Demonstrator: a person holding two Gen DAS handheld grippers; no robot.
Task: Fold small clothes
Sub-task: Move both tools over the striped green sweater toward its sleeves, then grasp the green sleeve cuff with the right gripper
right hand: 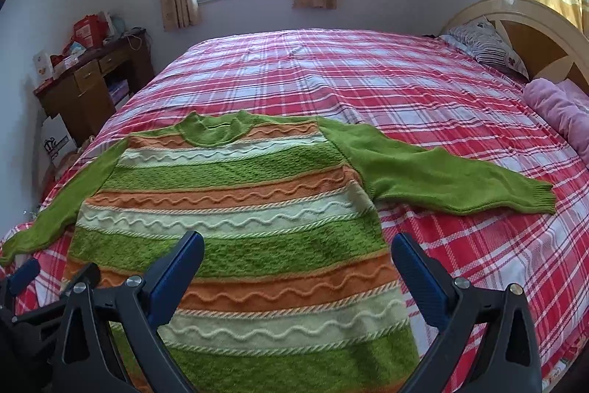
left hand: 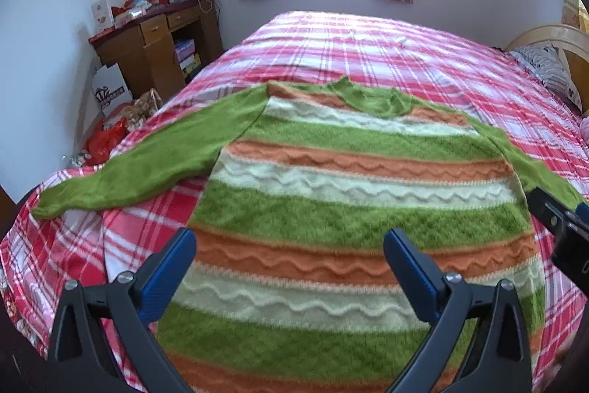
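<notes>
A small knit sweater (left hand: 349,172) with green, orange and cream stripes lies flat, front up, on the bed, collar far, both green sleeves spread out sideways. It also shows in the right wrist view (right hand: 235,209). My left gripper (left hand: 289,245) is open and empty, hovering above the sweater's lower left part. My right gripper (right hand: 298,249) is open and empty above the lower right part. The right gripper shows at the left wrist view's right edge (left hand: 563,231); the left gripper shows at the right wrist view's lower left (right hand: 25,286).
The bed has a red and white plaid cover (right hand: 368,80). A striped pillow (right hand: 486,43), a pink blanket (right hand: 559,113) and a headboard (right hand: 545,35) lie at the right. A cluttered wooden desk (left hand: 154,43) and bags stand by the left wall.
</notes>
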